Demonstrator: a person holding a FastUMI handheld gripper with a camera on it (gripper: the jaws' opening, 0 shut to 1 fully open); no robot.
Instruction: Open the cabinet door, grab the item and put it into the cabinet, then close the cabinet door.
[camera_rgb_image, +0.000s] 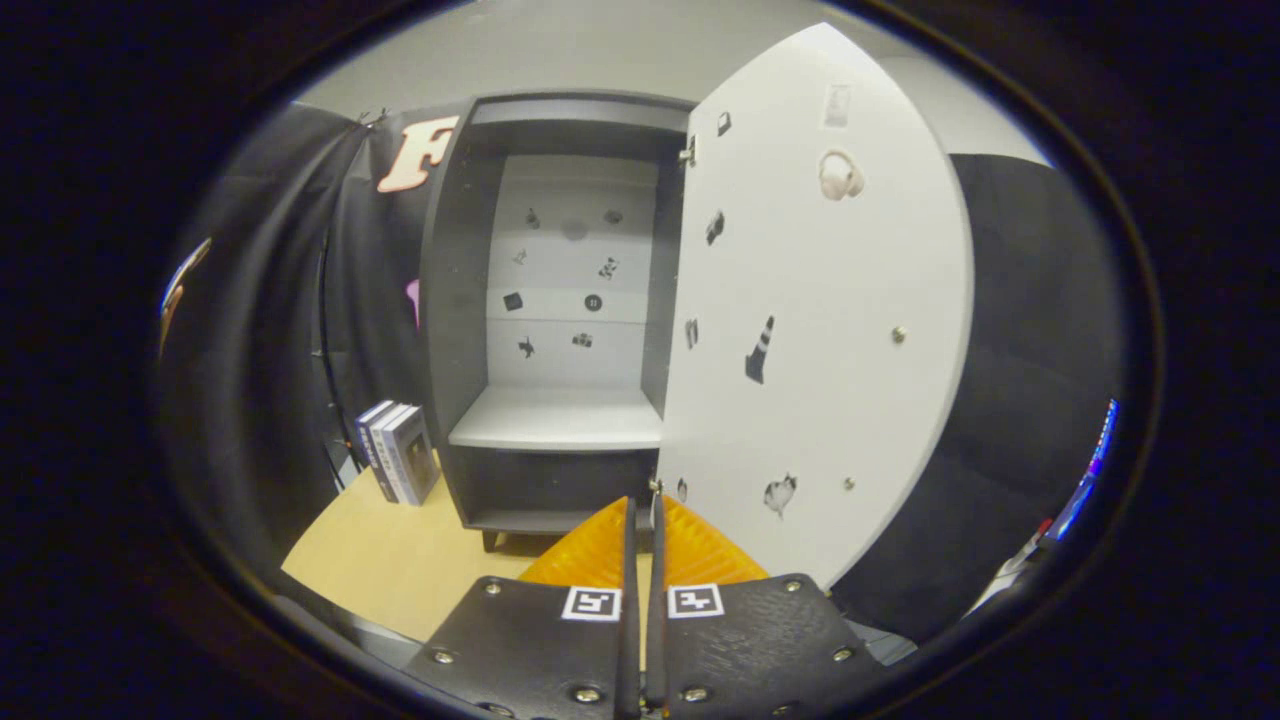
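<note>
Right in front of the cabinet: that's where everything sits, so I'll place things off the cabinet.
Door: door is swung wide on the cabinet's right side, inner face showing with little stickers on it.
Shelf: pale shelf inside the cabinet looks bare.
Item: I'd guess the books standing on the desk just left of the cabinet.
Risk: swinging left for the books, the gripper could clip the cabinet's side wall or topple the books, since they stand upright.
Gripper: gripper is below the cabinet's open front, fingers pressed together, nothing between them.
</note>
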